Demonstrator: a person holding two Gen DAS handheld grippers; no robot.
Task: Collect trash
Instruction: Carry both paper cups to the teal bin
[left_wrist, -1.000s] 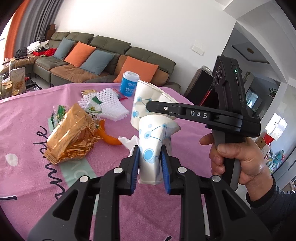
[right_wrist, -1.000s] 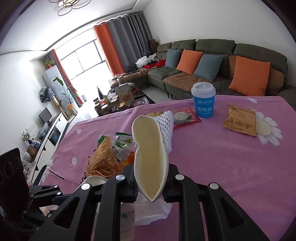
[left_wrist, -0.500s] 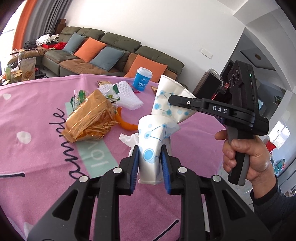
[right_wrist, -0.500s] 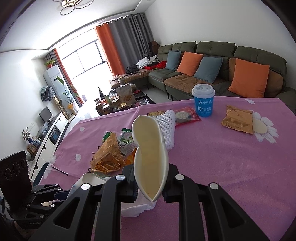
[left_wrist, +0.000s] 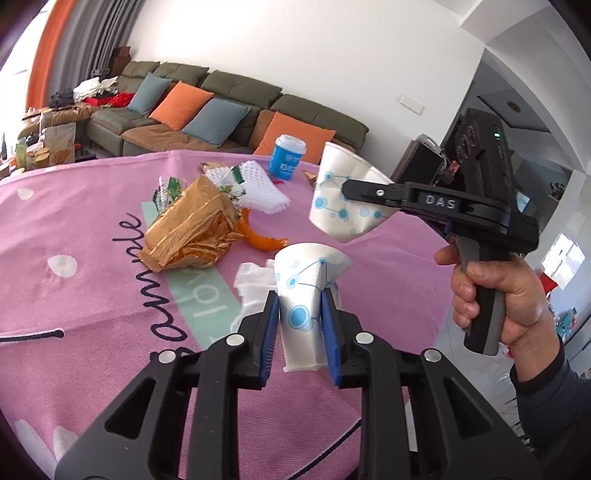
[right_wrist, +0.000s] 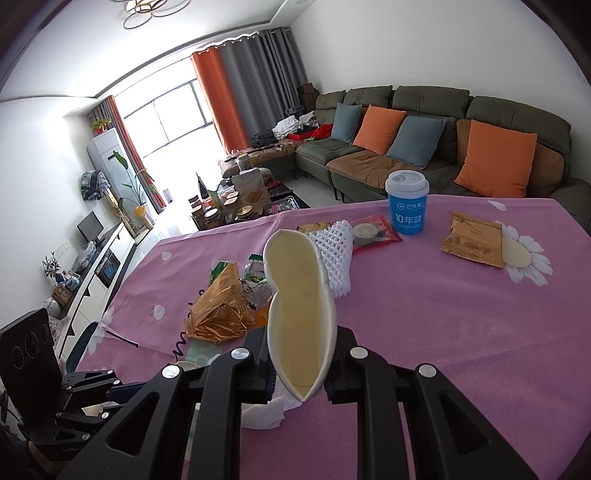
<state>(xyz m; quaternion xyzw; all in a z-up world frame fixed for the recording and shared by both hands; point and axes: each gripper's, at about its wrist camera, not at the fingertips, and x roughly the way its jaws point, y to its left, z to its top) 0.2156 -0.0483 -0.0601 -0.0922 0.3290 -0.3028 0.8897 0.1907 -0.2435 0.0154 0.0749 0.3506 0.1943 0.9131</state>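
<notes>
Left wrist view: your left gripper (left_wrist: 298, 325) has its fingers clamped on a squashed paper cup (left_wrist: 304, 295), held above the bench (left_wrist: 92, 314) near its right edge. The right gripper (left_wrist: 351, 190) pinches a second cup (left_wrist: 345, 206) just beyond. Nest one cup into the other, mouths aligned, without squeezing harder.

Right wrist view: the fingers press that flattened cup's (right_wrist: 301, 325) sides together. The gold wrapper (right_wrist: 219, 310) and white tissue (right_wrist: 264, 410) remain to be collected.
</notes>
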